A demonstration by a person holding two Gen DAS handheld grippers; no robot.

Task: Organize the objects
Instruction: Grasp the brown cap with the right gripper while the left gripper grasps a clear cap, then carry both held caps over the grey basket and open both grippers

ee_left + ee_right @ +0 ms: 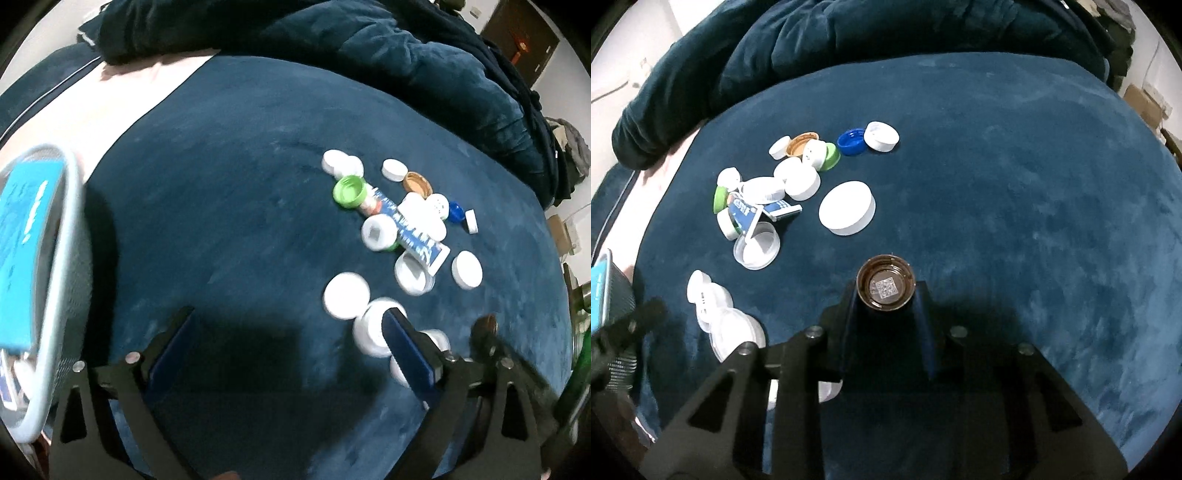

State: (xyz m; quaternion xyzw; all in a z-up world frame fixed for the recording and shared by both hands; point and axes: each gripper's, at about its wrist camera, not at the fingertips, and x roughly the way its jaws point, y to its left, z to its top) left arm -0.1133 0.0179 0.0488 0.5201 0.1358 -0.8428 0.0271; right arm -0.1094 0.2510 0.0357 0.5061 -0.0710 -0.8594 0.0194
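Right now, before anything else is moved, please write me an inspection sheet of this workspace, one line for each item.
Surface: dark blue plush cover, wrinkled at the far side.
Job's things: scattered caps, mostly white, some green, blue, tan; large white lid; blue-white tube.
Clutter: mesh basket at left holding a blue box.
Grippers: left gripper open, empty; right gripper shut on brown cap, inside facing the camera, QR code showing.
Cables: nothing seen.
Surroundings: bunched dark blanket behind; cardboard boxes at right.

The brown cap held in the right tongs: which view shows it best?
The right wrist view: the brown cap sits centred and sharp, its printed code visible. The left wrist view catches only a blurred brown sliver at the right edge.
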